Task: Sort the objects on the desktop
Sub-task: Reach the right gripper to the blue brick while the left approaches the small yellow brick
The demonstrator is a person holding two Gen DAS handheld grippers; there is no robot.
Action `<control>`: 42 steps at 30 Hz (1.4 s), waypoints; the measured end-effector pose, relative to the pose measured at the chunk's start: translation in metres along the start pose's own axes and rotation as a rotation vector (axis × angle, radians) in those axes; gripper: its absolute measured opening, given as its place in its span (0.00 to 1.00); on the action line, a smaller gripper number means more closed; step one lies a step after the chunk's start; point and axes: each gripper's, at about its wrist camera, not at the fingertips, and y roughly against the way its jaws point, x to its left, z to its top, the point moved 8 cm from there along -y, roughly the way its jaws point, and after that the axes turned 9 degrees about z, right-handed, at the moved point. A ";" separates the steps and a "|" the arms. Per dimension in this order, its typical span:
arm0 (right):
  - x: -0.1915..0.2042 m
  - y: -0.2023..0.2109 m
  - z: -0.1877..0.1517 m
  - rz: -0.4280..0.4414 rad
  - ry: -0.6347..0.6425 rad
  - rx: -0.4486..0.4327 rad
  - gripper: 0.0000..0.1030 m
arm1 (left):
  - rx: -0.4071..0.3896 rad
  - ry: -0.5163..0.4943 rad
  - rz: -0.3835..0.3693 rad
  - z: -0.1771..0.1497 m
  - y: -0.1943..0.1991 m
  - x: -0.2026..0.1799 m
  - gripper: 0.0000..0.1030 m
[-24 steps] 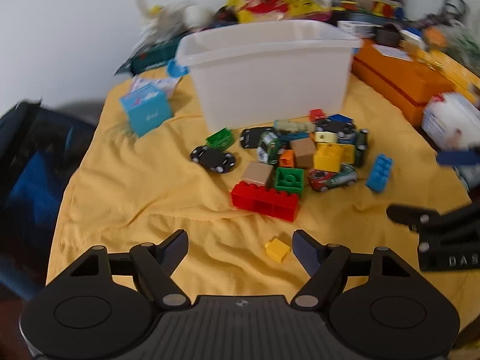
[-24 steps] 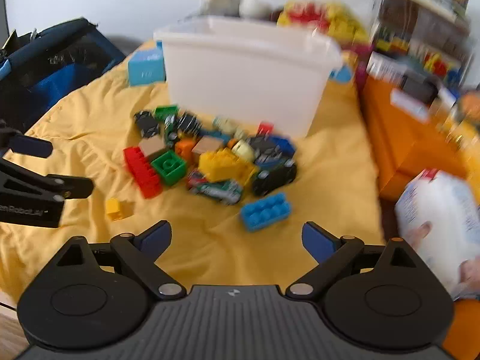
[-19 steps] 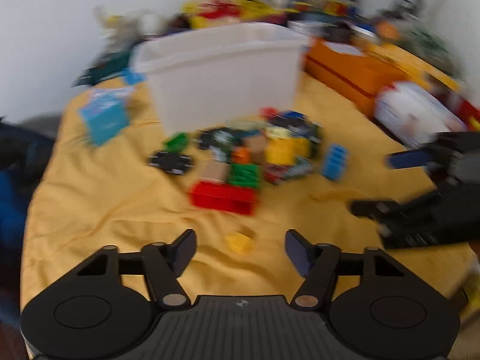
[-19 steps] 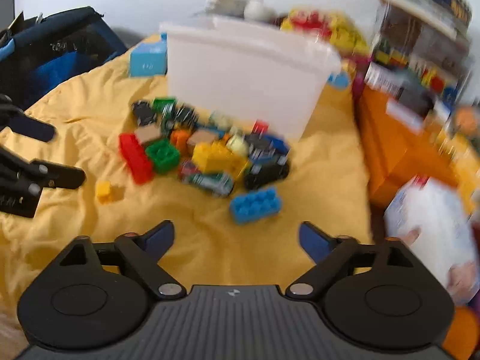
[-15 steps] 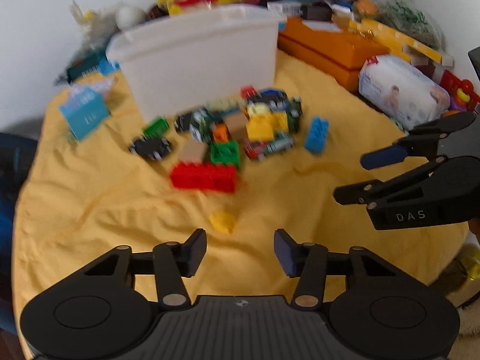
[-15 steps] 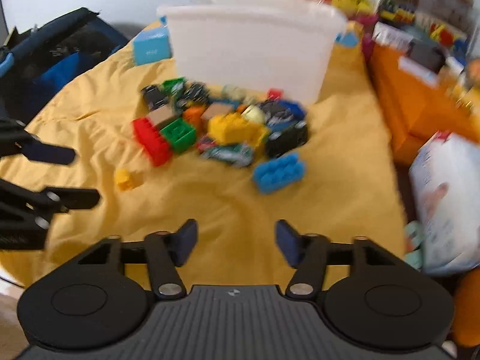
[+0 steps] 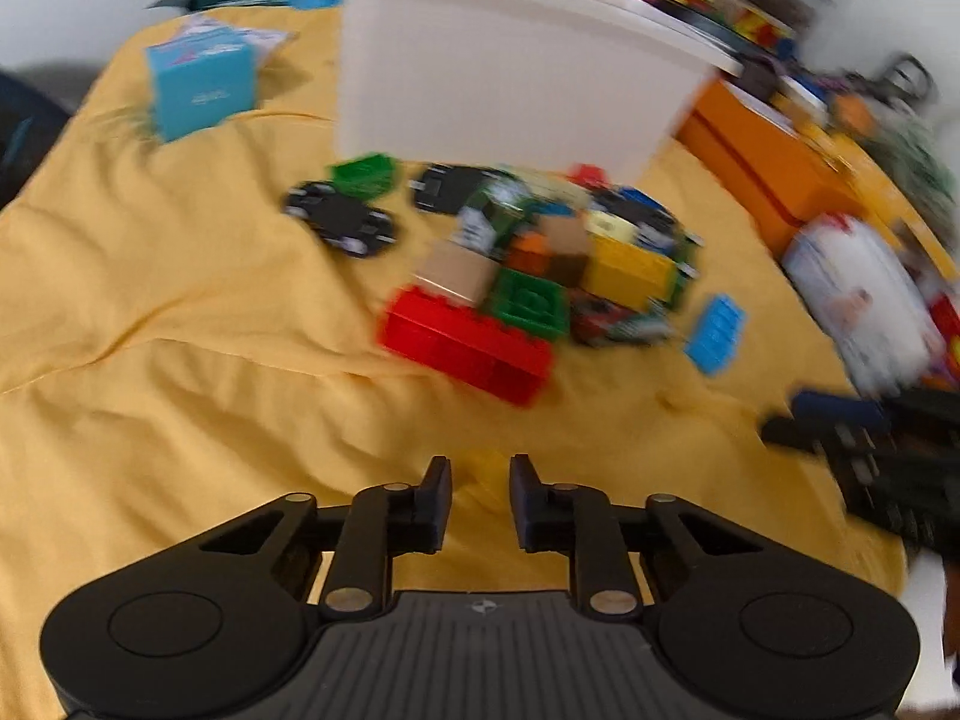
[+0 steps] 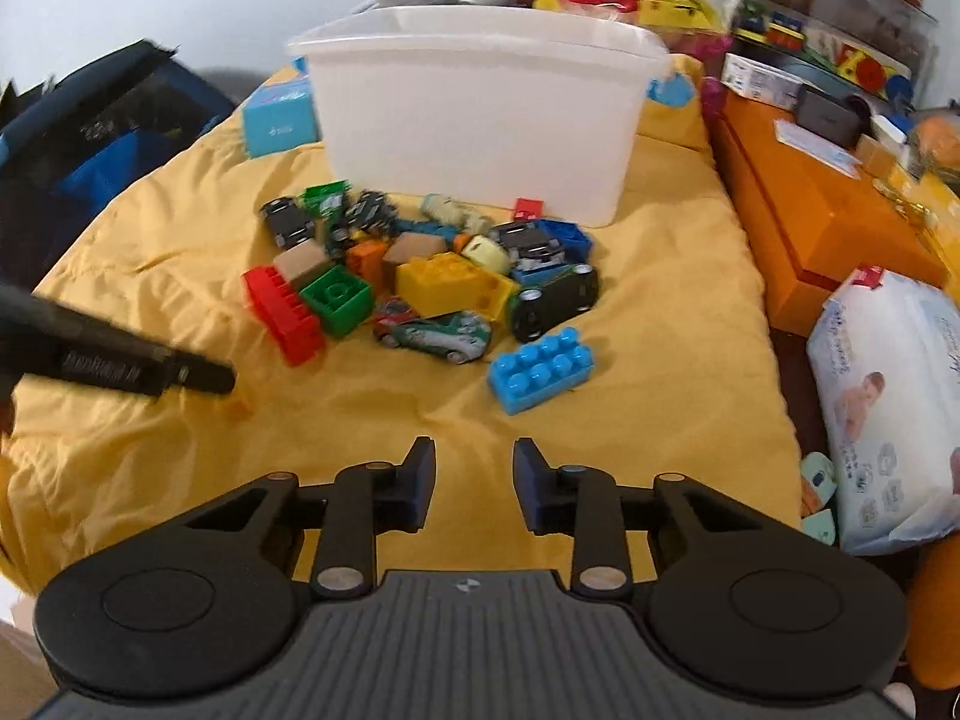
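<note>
Closing my left gripper around a small yellow block, I judge the first pick underway; whether the pads press it is unclear. My right gripper hangs narrowed and empty above the yellow cloth. Next move: lift and carry to the white bin behind the toy pile, clutter crowding the right.

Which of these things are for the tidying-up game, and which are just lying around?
For the sorting: the white bin, red brick, green brick, yellow brick, blue brick, toy cars.

Just lying about: the teal box, orange box, wipes pack, dark bag.
</note>
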 end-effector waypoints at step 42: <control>-0.003 -0.026 -0.022 0.237 -0.102 0.155 0.04 | -0.066 -0.143 0.073 -0.008 0.000 -0.024 0.25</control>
